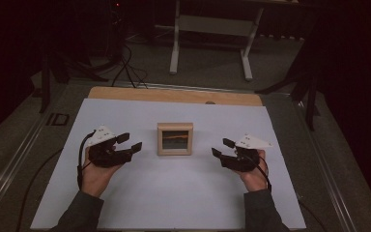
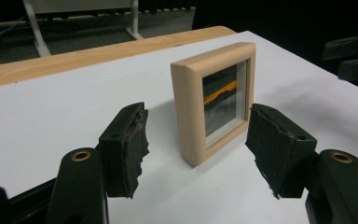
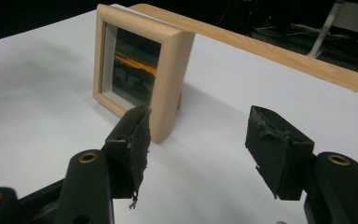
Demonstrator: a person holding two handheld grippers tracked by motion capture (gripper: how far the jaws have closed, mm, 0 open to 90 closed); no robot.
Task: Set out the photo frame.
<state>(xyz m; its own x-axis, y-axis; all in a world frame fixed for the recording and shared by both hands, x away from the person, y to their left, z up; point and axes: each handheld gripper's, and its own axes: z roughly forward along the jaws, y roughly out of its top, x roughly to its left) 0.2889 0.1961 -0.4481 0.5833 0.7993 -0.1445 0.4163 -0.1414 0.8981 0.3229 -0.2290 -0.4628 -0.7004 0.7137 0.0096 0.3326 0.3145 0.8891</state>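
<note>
Frame: a small square picture frame (image 1: 175, 138) of pale wood stands upright near the middle of the worktop, its glass front toward the person's side.
Picture: behind the glass there is a dark scene crossed by an orange streak, clearest in the left gripper view (image 2: 219, 105).
Frame's contact: it rests on its bottom edge on the white sheet; nothing touches it. In the right gripper view a small support shows behind its rear edge, though I cannot tell its shape.
Left claw: the left claw (image 1: 129, 142) sits just to the left of the frame, pointing at it, released, with a clear gap between its black jaws and nothing between them. From its own camera the frame stands a little beyond the jaw tips, edge-on and apart from both pads.
Right claw: the right claw (image 1: 223, 147) is to the right of the frame, a little farther off than the left one, also released and empty. In the right gripper view (image 3: 193, 140) the frame lies ahead and to the left, past the left jaw, not between the two.
Hands: each claw is held in a hand that comes in from the bottom edge, dark sleeves at the wrists, a black cable trailing from each.
White sheet: a white sheet (image 1: 183, 193) covers most of the worktop and carries the frame.
Worktop: a strip of bare pale wood (image 1: 174, 95) shows along the far edge.
Beyond: a dark floor with cables and the white legs of a stand (image 1: 211, 43).
</note>
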